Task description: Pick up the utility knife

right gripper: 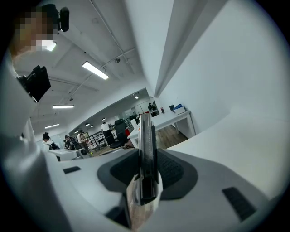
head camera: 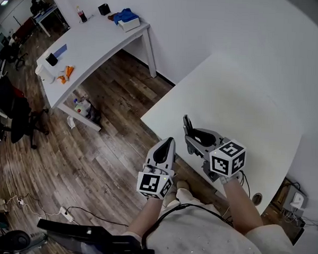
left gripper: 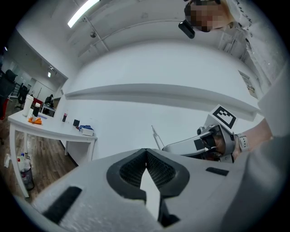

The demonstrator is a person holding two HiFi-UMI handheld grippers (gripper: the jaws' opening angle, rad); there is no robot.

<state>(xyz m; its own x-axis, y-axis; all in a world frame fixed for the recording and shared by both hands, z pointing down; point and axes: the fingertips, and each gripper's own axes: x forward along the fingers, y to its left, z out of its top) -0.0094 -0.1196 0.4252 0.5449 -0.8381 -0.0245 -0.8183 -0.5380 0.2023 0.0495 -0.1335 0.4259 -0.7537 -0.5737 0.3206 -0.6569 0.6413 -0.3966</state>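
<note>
The utility knife is off the table, pinched edge-on between the jaws of the right gripper. Its dark front end sticks out past the fingertips, and it hangs in the air over the near edge of the white table. Just beside it, on the floor side of that edge, the left gripper has its jaws pressed together with nothing between them. The table's top spreads wide from the grippers toward the white wall, and its near edge runs diagonally past the person's knees. Open wood floor lies to the left of it, crossed by cables near the bottom. Well apart stands a second white table. On it are a white box with something blue on top and a black cup whose inside cannot be seen. Bottles stand on the floor by its leg.
</note>
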